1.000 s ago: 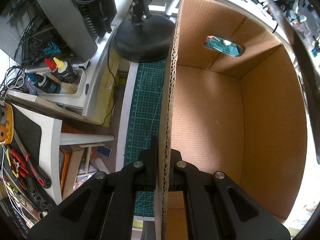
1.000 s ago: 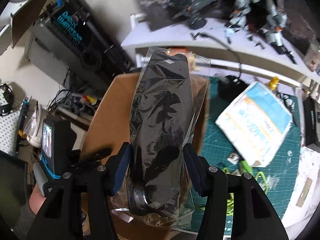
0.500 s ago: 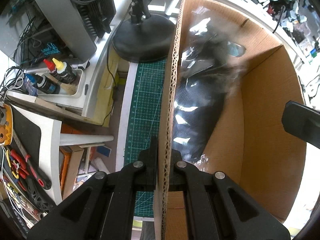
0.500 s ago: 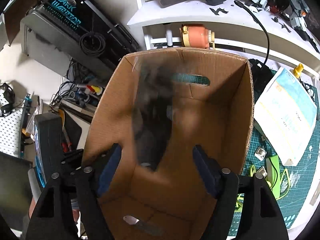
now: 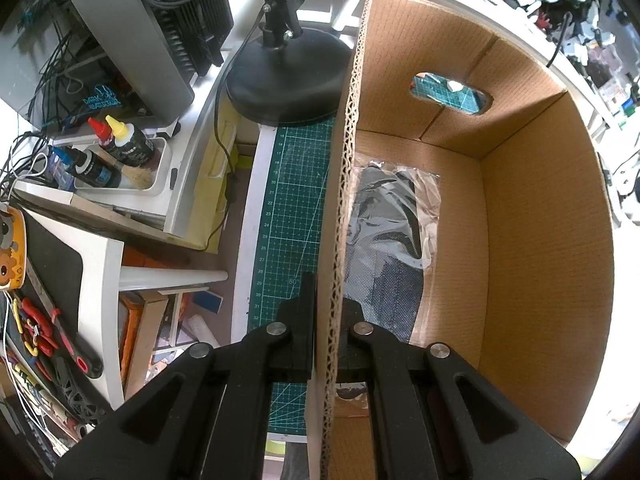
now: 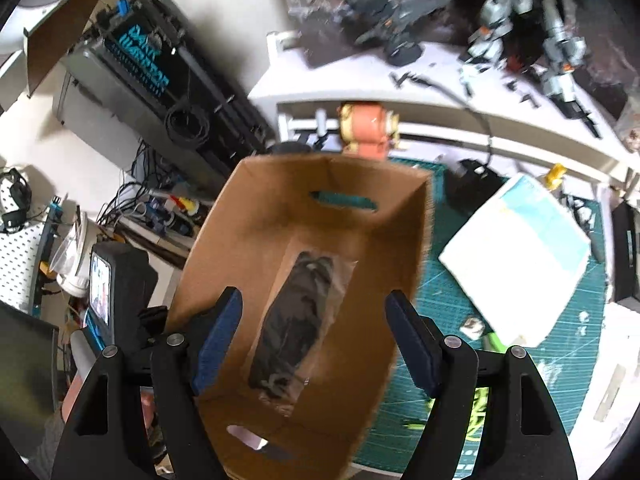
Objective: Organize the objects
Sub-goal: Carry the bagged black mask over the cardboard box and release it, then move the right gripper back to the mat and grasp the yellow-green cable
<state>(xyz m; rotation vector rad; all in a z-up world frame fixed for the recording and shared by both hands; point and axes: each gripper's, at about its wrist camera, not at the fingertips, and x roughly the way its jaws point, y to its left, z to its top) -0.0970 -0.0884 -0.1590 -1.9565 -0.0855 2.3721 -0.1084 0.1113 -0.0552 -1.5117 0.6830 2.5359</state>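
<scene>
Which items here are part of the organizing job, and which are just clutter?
In the job:
- cardboard box
- bagged black mask lying inside it
- white packet on the cutting mat, possibly next

Lying about:
- lamp base
- glue bottles
- model robots

Bright daylight, blown-out fisheye rims, right wrist view perhaps motion-blurred, left wrist view crisp.

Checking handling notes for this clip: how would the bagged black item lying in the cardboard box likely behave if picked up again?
The bagged black item is probably floppy: its clear wrapper is creased. It looks thin and flat on the cardboard box floor, so likely light. The glossy film may be slippery.
</scene>
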